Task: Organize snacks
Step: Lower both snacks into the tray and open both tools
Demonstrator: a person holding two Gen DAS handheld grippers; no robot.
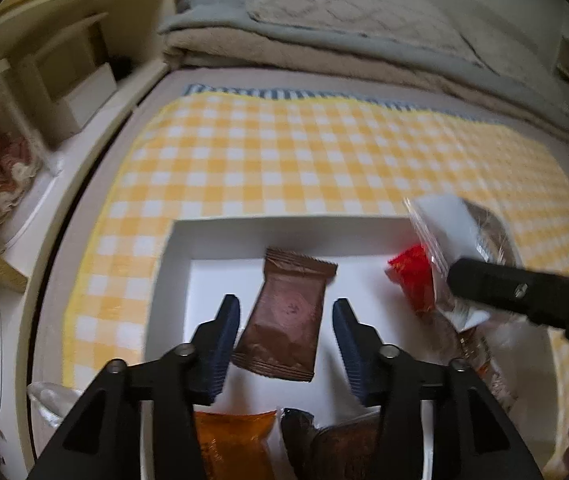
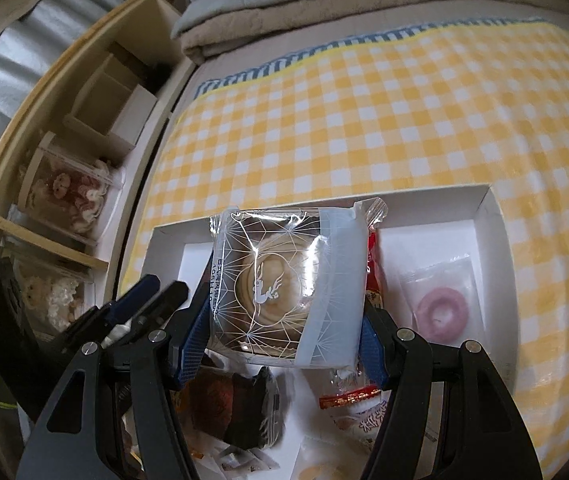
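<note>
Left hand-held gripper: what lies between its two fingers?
In the left wrist view, the brown snack packet lies between the open fingers of the left hand-held gripper, untouched, flat in the white box.

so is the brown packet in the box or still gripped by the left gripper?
In the box. The brown packet lies on the white box floor between the left gripper fingers, with a visible gap on each side.

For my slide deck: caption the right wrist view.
Right gripper holds a clear-wrapped pastry over a white tray of snacks on a yellow checked cloth.
</note>
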